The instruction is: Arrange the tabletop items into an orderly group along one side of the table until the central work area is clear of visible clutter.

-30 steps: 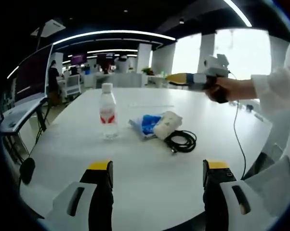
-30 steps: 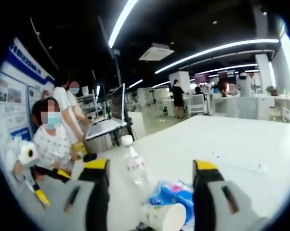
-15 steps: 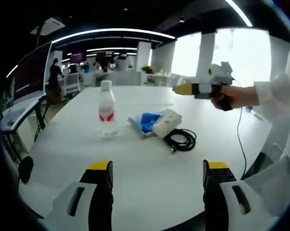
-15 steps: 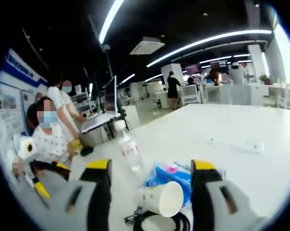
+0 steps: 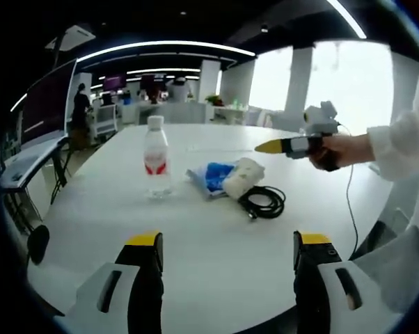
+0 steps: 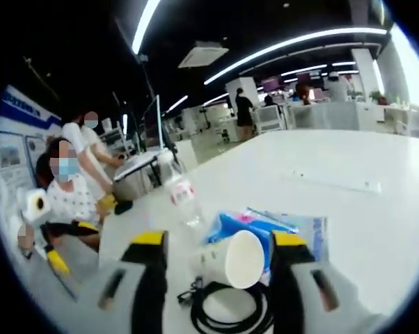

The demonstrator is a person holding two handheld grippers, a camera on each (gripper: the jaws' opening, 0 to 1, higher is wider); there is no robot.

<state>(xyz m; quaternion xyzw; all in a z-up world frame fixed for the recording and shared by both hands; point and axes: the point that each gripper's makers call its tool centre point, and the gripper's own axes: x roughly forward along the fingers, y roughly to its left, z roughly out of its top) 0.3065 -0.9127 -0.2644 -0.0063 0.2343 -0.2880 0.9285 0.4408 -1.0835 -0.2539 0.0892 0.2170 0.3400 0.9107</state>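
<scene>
- Four items sit grouped on the white counter (image 5: 216,257): a water bottle (image 5: 156,158), a blue packet (image 5: 211,176), a paper cup (image 5: 242,178) and a coiled black cable (image 5: 264,202).
- In the left gripper view, the left tool (image 5: 227,245) hangs over the near edge of the counter with its jaws wide apart and nothing between them.
- From that tool, the bottle stands upright at 11 o'clock, the packet and the cup at 12 o'clock, the cup lying on its side against the packet, the cable just beside the cup at 1 o'clock.
- The right tool (image 5: 264,147) comes in at 2 o'clock, held in a hand (image 5: 342,148) with a white sleeve; its yellow tips point toward the cup, and whether they are apart cannot be told there.
- In the right gripper view, the right tool (image 6: 216,241) has its jaws spread apart, the cup's open mouth between them untouched, the cable below it.
- Two seated or standing people (image 6: 74,188) are at 9 o'clock beyond the counter.
</scene>
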